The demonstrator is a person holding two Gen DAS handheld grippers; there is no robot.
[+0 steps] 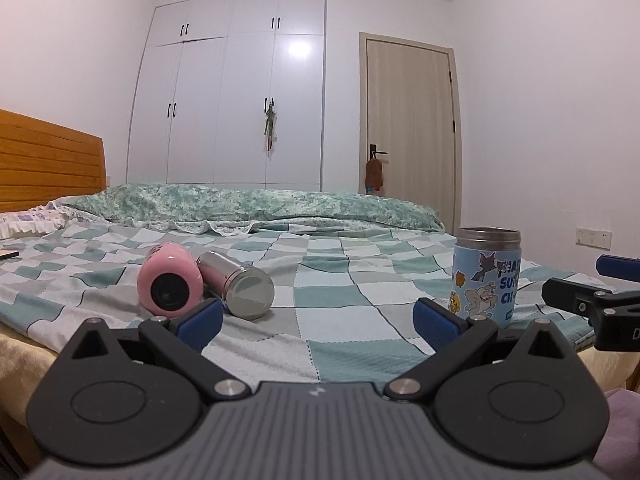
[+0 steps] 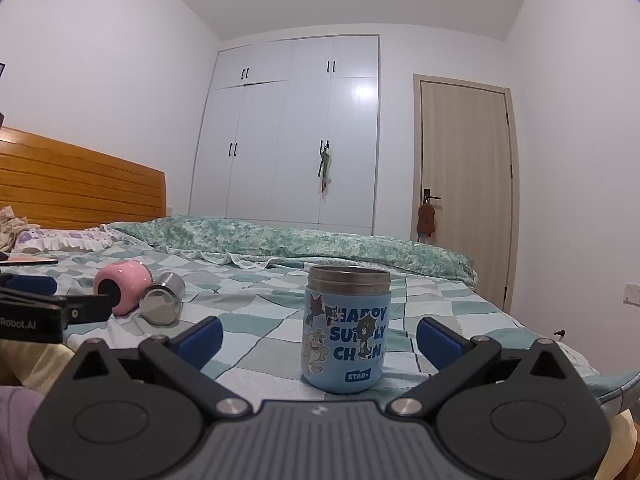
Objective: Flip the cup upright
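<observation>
Left wrist view: the left gripper point(image 1: 318, 326) stands with its fingers point(image 1: 200, 323) spread wide and holding nothing, low over the near edge of the bed point(image 1: 340, 312). Two cups lie on their sides ahead and to the left of the fingers: a pink cup point(image 1: 170, 283) with its dark end toward the camera, and a steel cup point(image 1: 237, 284) touching it on the right, round end toward the camera. Both long axes run roughly away from the camera, the steel one angled back-left. A blue cup point(image 1: 486, 276) stands upright beyond the right finger, and the right gripper point(image 1: 592, 304) shows at the far right edge. Right wrist view: the right gripper point(image 2: 319, 340) is likewise wide open and empty, with the blue cup point(image 2: 346, 332) upright, rim up, directly ahead between its fingers point(image 2: 440, 340) but not touched. The pink cup point(image 2: 122, 286) and steel cup point(image 2: 162, 298) lie well off to the left, behind the left gripper point(image 2: 60, 308). Judgement: the left gripper is nearer the lying cups; the blue cup needs no flip. Open bed surrounds the pair except where they touch, so a grasp across either body risks nudging its neighbour, and the near bed edge lies just below the fingers.
</observation>
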